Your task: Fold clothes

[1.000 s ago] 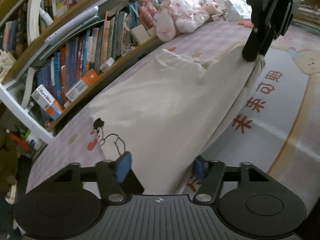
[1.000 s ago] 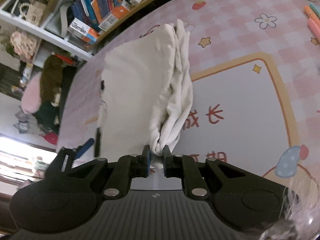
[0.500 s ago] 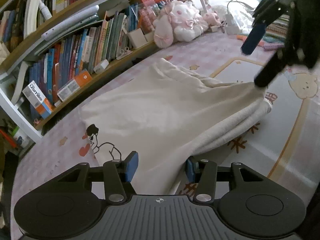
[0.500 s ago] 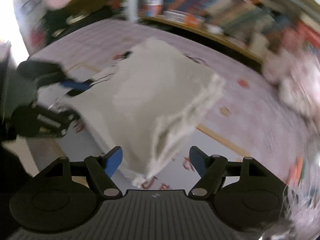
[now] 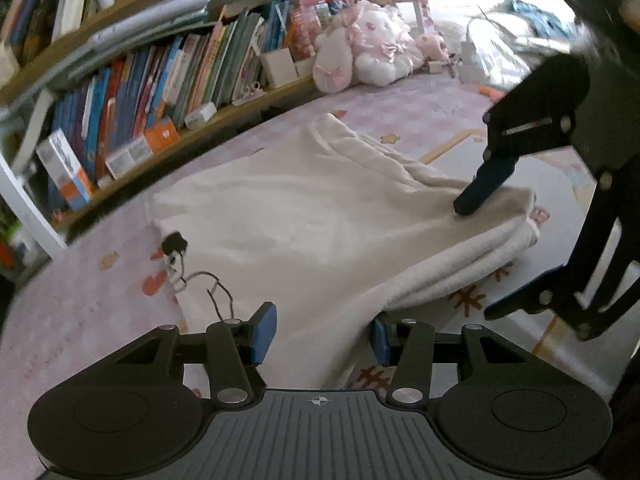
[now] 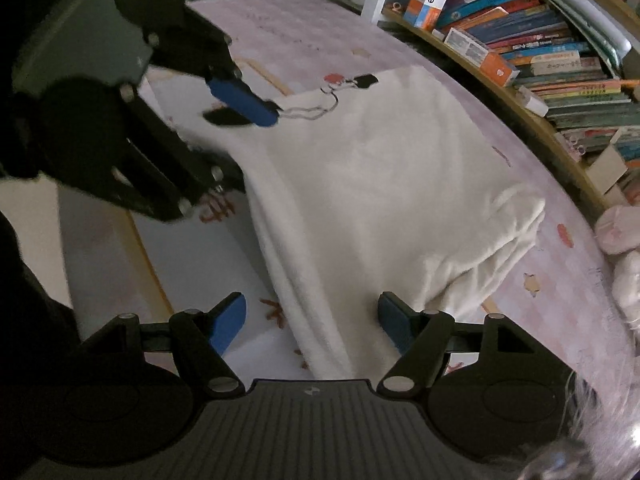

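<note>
Lying folded: garment (image 5: 320, 224), grippers apart.

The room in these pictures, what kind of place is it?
Probably a child's bedroom or playroom at home: a pink cartoon play mat, shelves packed with books, and plush toys by the shelf. A white garment lies on the mat.

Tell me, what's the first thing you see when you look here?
A big cream cloth, folded over, lies in the middle of the pink play mat, with a small black drawing at one corner. Both tongs, left and right, hang open over it. Behind is a crowded bookshelf with plush toys beside it.
</note>
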Available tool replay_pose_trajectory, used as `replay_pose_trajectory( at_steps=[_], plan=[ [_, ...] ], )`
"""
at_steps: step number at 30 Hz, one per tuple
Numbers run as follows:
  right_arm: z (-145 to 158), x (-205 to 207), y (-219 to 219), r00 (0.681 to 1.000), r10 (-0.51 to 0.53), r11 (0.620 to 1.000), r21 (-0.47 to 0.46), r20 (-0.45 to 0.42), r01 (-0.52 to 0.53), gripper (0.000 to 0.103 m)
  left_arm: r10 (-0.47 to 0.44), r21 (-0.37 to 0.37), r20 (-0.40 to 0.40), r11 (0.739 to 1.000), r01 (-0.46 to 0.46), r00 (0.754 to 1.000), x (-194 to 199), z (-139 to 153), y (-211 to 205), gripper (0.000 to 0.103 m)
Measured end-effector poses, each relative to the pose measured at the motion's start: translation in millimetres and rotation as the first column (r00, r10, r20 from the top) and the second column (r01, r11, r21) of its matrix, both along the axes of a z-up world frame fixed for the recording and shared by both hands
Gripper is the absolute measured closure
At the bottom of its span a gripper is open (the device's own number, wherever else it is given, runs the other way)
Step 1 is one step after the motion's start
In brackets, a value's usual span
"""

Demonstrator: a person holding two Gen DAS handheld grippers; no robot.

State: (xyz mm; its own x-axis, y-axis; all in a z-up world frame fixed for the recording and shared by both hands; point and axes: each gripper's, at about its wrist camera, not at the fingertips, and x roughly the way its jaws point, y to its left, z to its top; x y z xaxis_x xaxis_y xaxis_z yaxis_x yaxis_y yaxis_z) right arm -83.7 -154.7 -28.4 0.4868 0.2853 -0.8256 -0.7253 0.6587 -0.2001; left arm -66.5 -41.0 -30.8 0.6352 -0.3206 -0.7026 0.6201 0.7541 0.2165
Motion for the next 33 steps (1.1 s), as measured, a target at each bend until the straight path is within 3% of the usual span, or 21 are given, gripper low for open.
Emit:
replay_pose_trajectory(
  at_steps=[2,4,6,9,14,27,33],
  plan=[
    [-3.8,-2.9,0.3,0.999,0.005,0.999,-0.051,0.040,-0.003,0.037,0.002,-0.012,-0.013,1.000,-0.002,1.000,0.8,0.1,1.6,0.061],
    [-7.6,-5.0,-0.3,0.997,0.014,0.994,-0.105,0.077,-0.005,0.047,-0.003,-0.012,-0.018,1.000,0.003,1.000,0.6,-0.5,2.4,0.061],
    [-8.9,-6.9,-1.3,0.993,0.024,0.989,-0.146,0.111,-0.008,0.075,-0.008,-0.012,-0.023,1.000,0.008,1.000,0.4,-1.1,3.1,0.061],
    [-0.2,-8.6,-4.8,0.987,0.036,0.989,-0.151,0.155,-0.013,0.086,-0.020,-0.005,-0.026,1.000,0.019,0.999,-0.9,-2.2,3.6,0.060],
    [16.8,-7.2,-4.5,0.976,0.038,0.989,-0.147,0.214,-0.007,0.088,-0.075,0.072,0.017,0.995,0.073,0.997,-16.4,-7.7,1.1,0.060],
    [20.7,-1.1,-8.9,0.980,0.020,0.989,-0.147,0.199,0.010,0.088,-0.121,0.207,0.110,0.974,0.097,0.987,-31.3,-22.4,8.8,0.061],
    [15.0,-3.3,-11.1,0.984,0.013,0.989,-0.149,0.180,0.014,0.088,-0.157,0.252,0.133,0.960,0.120,0.979,-33.4,-27.5,11.2,0.071]
  ],
)
